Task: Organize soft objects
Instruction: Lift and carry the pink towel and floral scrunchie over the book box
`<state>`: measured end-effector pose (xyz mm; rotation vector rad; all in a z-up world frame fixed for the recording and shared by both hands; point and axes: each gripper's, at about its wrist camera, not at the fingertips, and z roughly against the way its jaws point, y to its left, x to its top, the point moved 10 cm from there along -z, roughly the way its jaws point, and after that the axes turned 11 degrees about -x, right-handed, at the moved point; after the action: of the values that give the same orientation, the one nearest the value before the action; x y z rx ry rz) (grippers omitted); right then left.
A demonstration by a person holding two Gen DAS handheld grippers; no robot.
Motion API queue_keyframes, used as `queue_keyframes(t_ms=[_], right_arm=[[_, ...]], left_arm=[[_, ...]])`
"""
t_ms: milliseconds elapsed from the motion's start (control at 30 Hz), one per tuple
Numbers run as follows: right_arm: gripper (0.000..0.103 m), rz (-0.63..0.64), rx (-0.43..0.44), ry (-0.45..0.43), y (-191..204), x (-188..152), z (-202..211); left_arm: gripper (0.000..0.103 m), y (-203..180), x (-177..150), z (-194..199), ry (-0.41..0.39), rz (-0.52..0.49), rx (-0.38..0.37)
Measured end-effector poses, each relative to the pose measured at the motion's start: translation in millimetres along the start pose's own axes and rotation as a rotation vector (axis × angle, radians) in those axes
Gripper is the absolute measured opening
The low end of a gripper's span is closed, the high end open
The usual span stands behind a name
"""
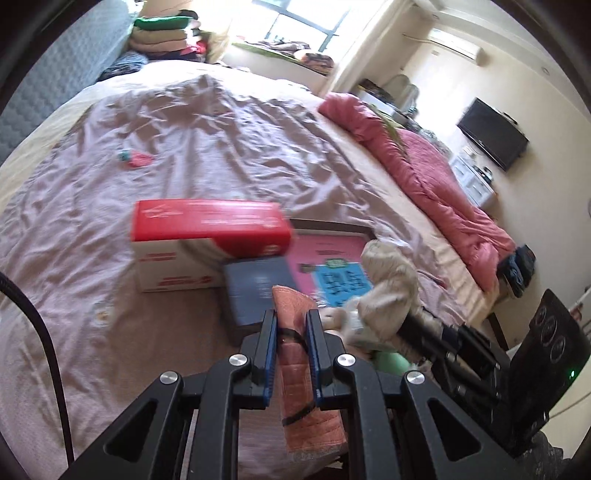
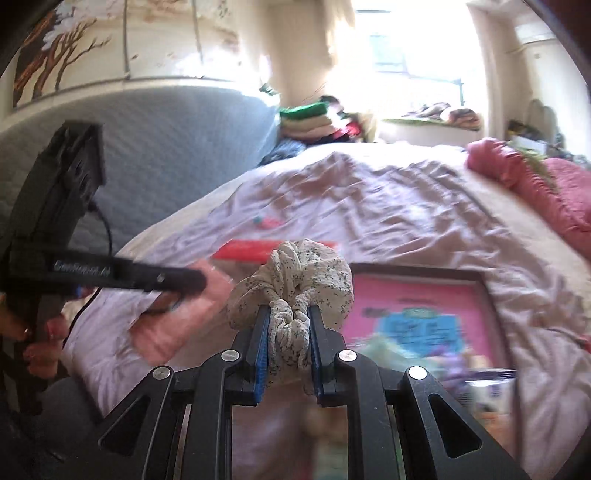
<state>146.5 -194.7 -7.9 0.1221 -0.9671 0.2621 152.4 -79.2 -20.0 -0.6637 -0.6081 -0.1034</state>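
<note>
My left gripper (image 1: 291, 317) is shut on a folded salmon-pink cloth (image 1: 306, 398) bound with a black band, lifted above the bed. The same pink cloth (image 2: 177, 317) shows at the left of the right wrist view, under the left gripper (image 2: 184, 284). My right gripper (image 2: 288, 314) is shut on a cream floral scrunchie (image 2: 295, 280), which bulges above the blue pads. That scrunchie (image 1: 388, 280) appears at the right of the left wrist view, held by the right gripper (image 1: 410, 328). A small pink and teal soft toy (image 1: 135, 158) lies far off on the sheet.
A red and white box (image 1: 207, 240), a dark blue book (image 1: 258, 288) and a framed pink picture (image 1: 328, 266) lie on the lilac sheet (image 1: 221, 129). A pink quilt (image 1: 424, 177) runs along the bed's right side. Folded clothes (image 1: 166, 33) are stacked near the grey headboard (image 2: 166, 140).
</note>
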Motion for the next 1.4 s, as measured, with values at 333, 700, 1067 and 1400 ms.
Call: queue_keyframes(t_ms=[333,700,1067,1400], right_arm=[[0.019,-0.110,-0.099,-0.056,-80.2,2.7,28.4],[0.019,-0.167,-0.130,-0.046,-109.7,-5.2,34.5],[0.020,-0.214,-0.127,0.052,-125.0,-31.4,11.4],[0.022,-0.233,-0.085,0.140,-122.8,-52.9,-11.3]], left_arm=[[0.015,-77.8,3.8,-44.4,0.034,-0.094,-0.064],[0.015,-115.3,2.3,-78.8,0.038,-0.213,0.007],[0.015,-107.3,-20.0,-119.2,0.112,-0.243,0.059],[0.016,-92.6,-29.0,-131.3,0.130,-0.192,0.031]])
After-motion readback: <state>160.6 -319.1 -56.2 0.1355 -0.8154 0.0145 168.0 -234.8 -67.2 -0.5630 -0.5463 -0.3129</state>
